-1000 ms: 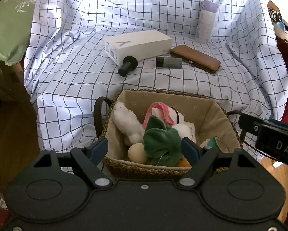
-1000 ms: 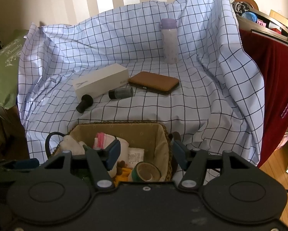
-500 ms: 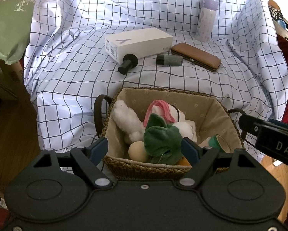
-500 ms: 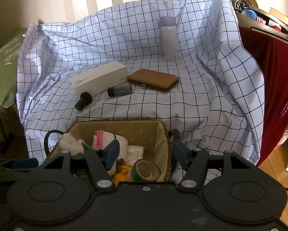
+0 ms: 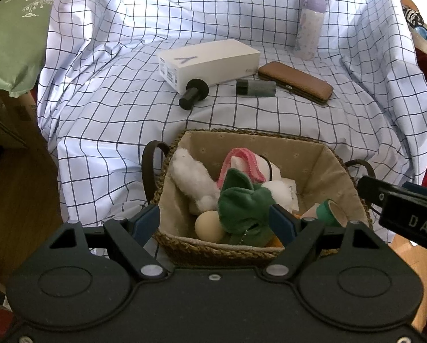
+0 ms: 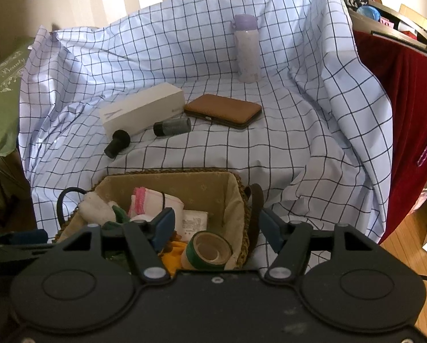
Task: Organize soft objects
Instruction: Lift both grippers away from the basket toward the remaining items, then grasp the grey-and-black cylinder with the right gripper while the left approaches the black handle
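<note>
Your left tongs (image 5: 213, 221) hang open over the near rim of the woven basket (image 5: 242, 253), nothing between the pads. Your right tongs (image 6: 215, 227) sit over the basket's near right corner; the jaws have just been opening and grip nothing, though the green tape roll (image 6: 209, 250) lies below the gap. The soft things are heaped in the basket's left half: a green plush (image 5: 242, 204) nearest, a white fluffy toy (image 5: 193, 177) to its left against the liner, a pink-trimmed cloth (image 5: 242, 161) behind. All should be light and limp and will sag when lifted. Judgement: take the green plush by its bunched top, pinching deep so the fabric does not slide out; a small chain seems to hang from its near side and may snag. A cream ball (image 5: 209, 224) touches the plush at near left and may roll if disturbed. Beside the heap lie the tape roll and a white packet (image 6: 195, 223); neither looks soft. On the far checked cloth (image 5: 113, 108) sit a white box (image 5: 210, 63), a black cylinder (image 5: 193, 94), a grey tube (image 5: 256, 87), a brown case (image 5: 296, 81) and an upright lilac bottle (image 5: 309, 28), all well apart from the basket. The basket's handles (image 5: 149, 168) stand at each side.
</note>
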{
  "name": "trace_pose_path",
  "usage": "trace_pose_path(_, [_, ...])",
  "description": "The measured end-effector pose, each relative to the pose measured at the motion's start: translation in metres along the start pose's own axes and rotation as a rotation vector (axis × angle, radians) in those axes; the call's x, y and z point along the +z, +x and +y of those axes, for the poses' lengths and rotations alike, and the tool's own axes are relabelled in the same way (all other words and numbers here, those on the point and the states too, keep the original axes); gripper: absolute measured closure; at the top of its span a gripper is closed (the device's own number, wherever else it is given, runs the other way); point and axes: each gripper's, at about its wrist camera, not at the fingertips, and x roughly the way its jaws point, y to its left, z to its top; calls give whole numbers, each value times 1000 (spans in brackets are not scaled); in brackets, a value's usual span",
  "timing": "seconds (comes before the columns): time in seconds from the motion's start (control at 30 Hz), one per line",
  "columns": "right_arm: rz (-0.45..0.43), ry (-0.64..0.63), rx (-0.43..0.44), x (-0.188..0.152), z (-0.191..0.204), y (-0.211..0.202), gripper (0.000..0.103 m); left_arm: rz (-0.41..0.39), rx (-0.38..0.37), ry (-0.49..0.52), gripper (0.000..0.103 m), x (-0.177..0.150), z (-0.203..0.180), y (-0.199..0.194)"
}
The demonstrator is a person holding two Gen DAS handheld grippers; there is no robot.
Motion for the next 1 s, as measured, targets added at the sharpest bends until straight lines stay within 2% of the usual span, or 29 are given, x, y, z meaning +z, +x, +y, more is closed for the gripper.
trace_pose_path(0.37, [64,14,-26,13,-4,24,34,-8,34,-7,24,14,6,4])
trace_pose_path(0.53, [91,16,-34,21,-4,39,32,14,21,-13,24,24,9,13])
trace_pose_path(0.77, [95,11,-38,40,1,60,25,43,21,-19,24,44,14,28])
trace_pose_path(1.0, [88,-3,-29,64,8,83,24,56,32,-26,24,69,19,51])
